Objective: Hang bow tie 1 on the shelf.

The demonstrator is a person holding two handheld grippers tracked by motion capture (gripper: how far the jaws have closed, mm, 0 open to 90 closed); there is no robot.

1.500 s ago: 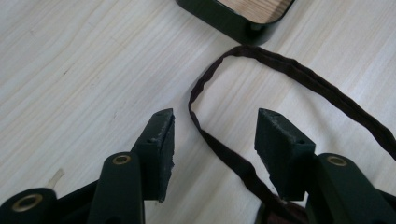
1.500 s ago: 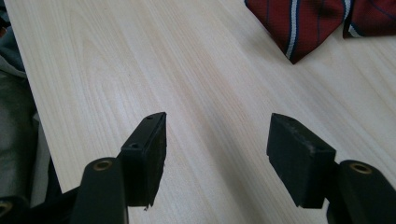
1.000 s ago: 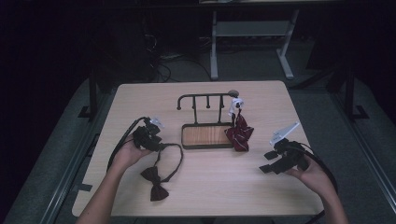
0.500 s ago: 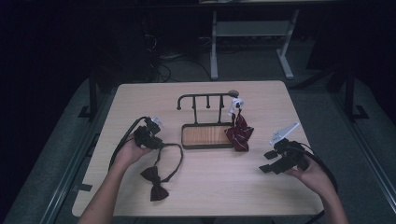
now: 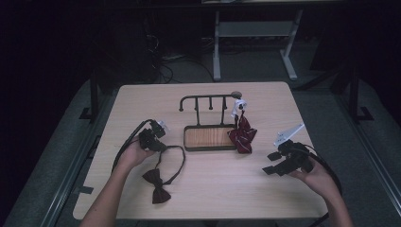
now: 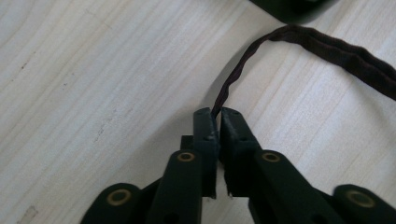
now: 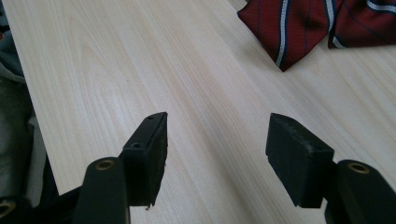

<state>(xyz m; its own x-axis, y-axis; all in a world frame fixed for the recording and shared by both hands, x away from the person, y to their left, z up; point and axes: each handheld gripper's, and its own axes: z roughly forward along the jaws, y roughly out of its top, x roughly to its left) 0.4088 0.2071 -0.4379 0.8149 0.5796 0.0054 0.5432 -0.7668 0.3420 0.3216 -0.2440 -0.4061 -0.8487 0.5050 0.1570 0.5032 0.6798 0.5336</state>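
Observation:
A dark maroon bow tie (image 5: 156,186) lies on the wooden table (image 5: 142,101) at the front left, and its thin strap (image 5: 178,157) loops up toward my left gripper (image 5: 152,138). In the left gripper view that gripper (image 6: 218,114) has just been closing and is now shut on the strap (image 6: 243,70), which is pinched between its tips. A red striped bow tie (image 5: 242,135) hangs from the right end of a black hook rack (image 5: 208,98). My right gripper (image 5: 275,164) rests open at the right, with nothing between its fingers (image 7: 217,140). The striped tie (image 7: 299,28) lies beyond it.
The rack stands on a wooden-floored base tray (image 5: 210,137) in the middle of the table. A white tag (image 5: 239,104) sits at the top of the hanging tie. Dark floor and a desk frame (image 5: 255,42) lie behind the table.
The left gripper has edged slightly toward the strap. The bow tie, the rack and the right gripper sit as before.

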